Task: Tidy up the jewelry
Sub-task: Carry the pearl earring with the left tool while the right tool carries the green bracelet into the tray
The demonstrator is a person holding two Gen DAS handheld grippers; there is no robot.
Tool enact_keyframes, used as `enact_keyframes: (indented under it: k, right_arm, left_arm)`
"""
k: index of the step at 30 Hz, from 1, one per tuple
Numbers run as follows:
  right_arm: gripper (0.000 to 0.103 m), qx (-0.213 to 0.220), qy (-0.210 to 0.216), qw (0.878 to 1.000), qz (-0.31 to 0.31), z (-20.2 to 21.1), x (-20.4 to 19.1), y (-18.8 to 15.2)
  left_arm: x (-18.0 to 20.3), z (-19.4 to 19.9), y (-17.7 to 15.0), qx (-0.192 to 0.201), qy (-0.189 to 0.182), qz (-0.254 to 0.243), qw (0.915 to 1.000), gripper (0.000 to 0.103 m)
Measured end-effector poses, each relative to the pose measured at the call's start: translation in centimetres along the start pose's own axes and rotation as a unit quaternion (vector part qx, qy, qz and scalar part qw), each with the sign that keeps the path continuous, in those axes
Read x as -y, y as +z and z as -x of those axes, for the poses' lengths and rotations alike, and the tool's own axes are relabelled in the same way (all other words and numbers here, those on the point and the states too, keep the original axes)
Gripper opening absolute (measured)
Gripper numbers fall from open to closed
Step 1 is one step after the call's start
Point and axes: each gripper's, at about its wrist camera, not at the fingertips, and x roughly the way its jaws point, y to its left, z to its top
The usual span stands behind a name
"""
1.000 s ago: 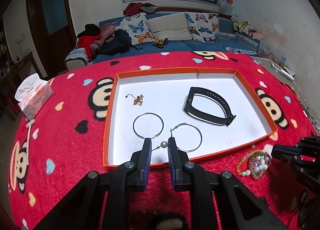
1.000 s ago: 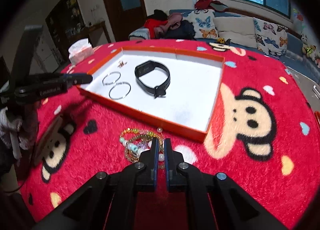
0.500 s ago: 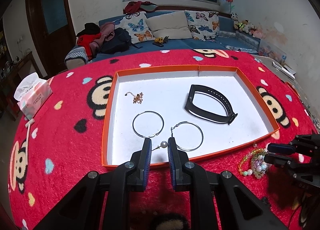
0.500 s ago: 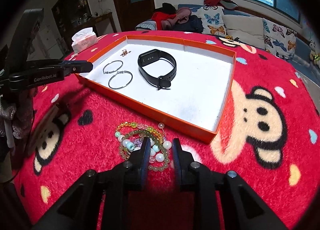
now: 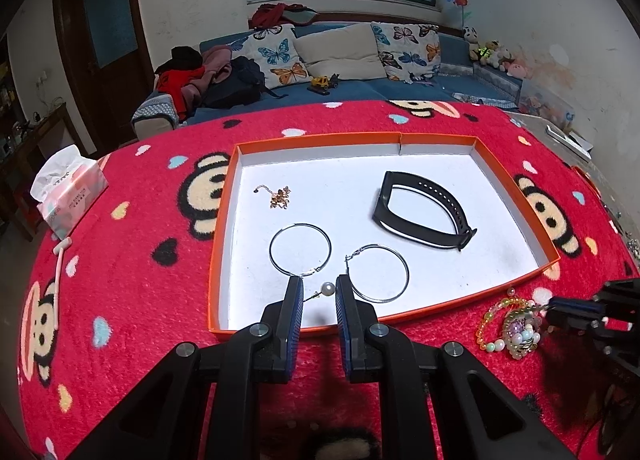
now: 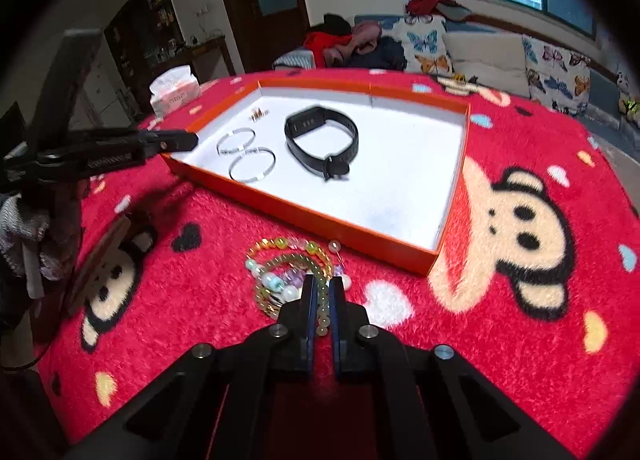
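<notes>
Taking the orange tray (image 5: 214, 260) as our landmark, we go from left to right across the bench (image 5: 132, 280), which is covered by a red monkey-print cloth. Well to the left of the tray sits a tissue box (image 5: 70, 190).

Inside the tray, near its left wall, lies a small gold chain piece (image 5: 279, 196). Nearer the front wall lie two silver hoop earrings, one (image 5: 300, 249) to the left of the other (image 5: 378, 274). A pearl stud earring (image 5: 329, 288) lies between them at the tray's front. Toward the right of the tray rests a black wristband (image 5: 424, 216).

Our left gripper (image 5: 317, 292) hovers over the tray's front edge. Its jaws are narrowly apart with the pearl showing between them, and they press on nothing.

Just outside the tray's front right corner, on the cloth, lies the pile of beaded bracelets (image 6: 288, 276). A loose pearl pin (image 6: 334, 246) lies beside them. Our right gripper (image 6: 321, 302) is down on that pile, its jaws drawn together on the beads.

We judge the job well along. Five pieces are already in the tray. The bracelets and the loose pin beside them are left to carry over, and that pick-up looks like the step in hand.
</notes>
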Motion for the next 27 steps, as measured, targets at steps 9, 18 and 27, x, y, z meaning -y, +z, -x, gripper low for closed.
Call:
enact_keyframes:
  k: [9,18,27]
  right_arm:
    - [0.008,0.067,-0.001,0.998,0.014,3.4,-0.9,3.6]
    - [0.008,0.117,-0.014,0.993,0.003,3.9,0.6,7.4]
    - [0.008,0.079,-0.016,0.997,-0.016,-0.4,1.8,7.7]
  left_arm:
    - [-0.2,0.6,0.7,0.009,0.000,-0.004,0.9999,0.017]
    - [0.0,-1.7,1.9,-0.007,-0.018,-0.022,0.9996,0.018]
    - [-0.5,-4.6,1.4,-0.041,-0.023,-0.031,0.9984,0.018]
